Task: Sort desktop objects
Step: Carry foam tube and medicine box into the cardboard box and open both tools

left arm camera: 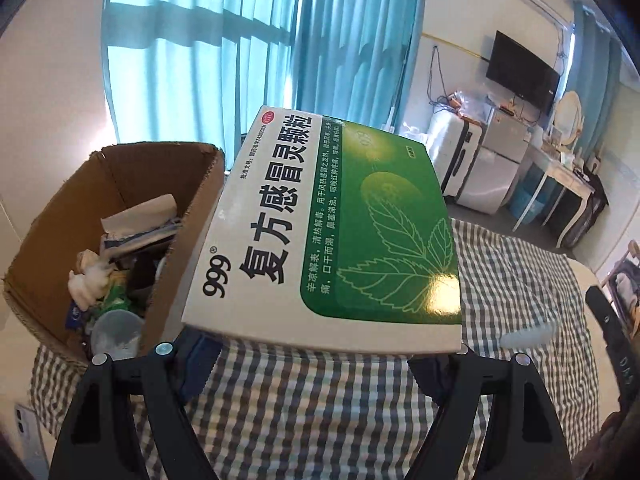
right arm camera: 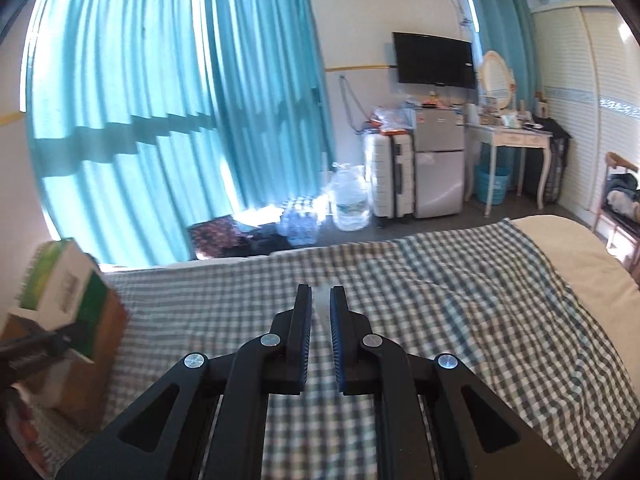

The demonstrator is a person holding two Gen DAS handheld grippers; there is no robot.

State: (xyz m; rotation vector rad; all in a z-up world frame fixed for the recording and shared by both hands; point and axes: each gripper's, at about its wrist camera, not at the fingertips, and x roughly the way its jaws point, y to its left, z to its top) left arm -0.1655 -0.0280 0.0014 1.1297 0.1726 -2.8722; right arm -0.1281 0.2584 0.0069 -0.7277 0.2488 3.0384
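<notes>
Here, a medicine box is being carried across the bed toward a cardboard box.

The bed [left arm camera: 520, 280], under a checked cover, is filling both views; the open cardboard box [left arm camera: 120, 184] of mixed clutter is sitting at its left edge. The green-and-white medicine box [left arm camera: 332, 224] is hanging just right of that box, above the cover, with the left gripper [left arm camera: 320, 350] pinching its near edge between widely spread jaws. The right gripper [right arm camera: 320, 336] is hovering over the cover, jaws pressed nearly together, pinching nothing.
</notes>
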